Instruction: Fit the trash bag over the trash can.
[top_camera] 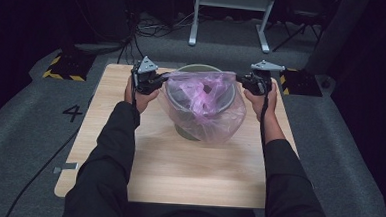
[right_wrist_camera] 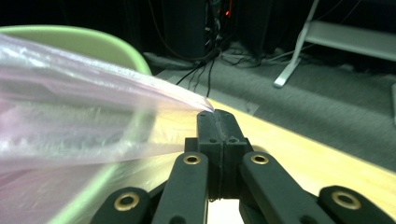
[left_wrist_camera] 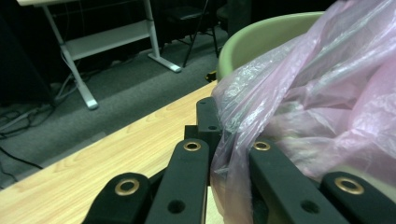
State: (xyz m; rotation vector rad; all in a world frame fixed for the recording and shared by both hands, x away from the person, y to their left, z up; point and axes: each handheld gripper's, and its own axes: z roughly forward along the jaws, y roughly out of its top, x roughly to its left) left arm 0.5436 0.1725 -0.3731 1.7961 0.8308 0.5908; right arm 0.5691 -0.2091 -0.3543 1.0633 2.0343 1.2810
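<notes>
A: Hard to make out on the left?
B: Tip of the left gripper (top_camera: 158, 79) buried under pink film in the high view. Closer in, on the left gripper view, pads swallowed by the bunched edge of the pink plastic bag (left_wrist_camera: 299, 107); jaw faces hidden behind crinkled film.

A: Clenched or released?
B: Clenched on the bag's edge, film pinched between the jaws and spilling down in front of them.

A: Pose of that hand?
B: Left hand (top_camera: 137, 96) wrapped around the grip from below, forearm in a dark sleeve running up from the bottom edge, gripper pointing inward toward the green bin (top_camera: 195, 68).

A: And the bag itself?
B: Draped over the bin's mouth between the two tools, stretched from one tip to the other, sagging down the near wall. Bin's lower part veiled by film; contents unreadable.

A: Right side?
B: Right gripper (right_wrist_camera: 215, 114) pressed tight, a taut corner of film pulled to a point just at the tip. Green rim blurred at the far left of that view. Right hand (top_camera: 259, 101) under the tool, cable trailing down the sleeve, gripper aimed inward across the wooden table (top_camera: 192, 178).
</notes>
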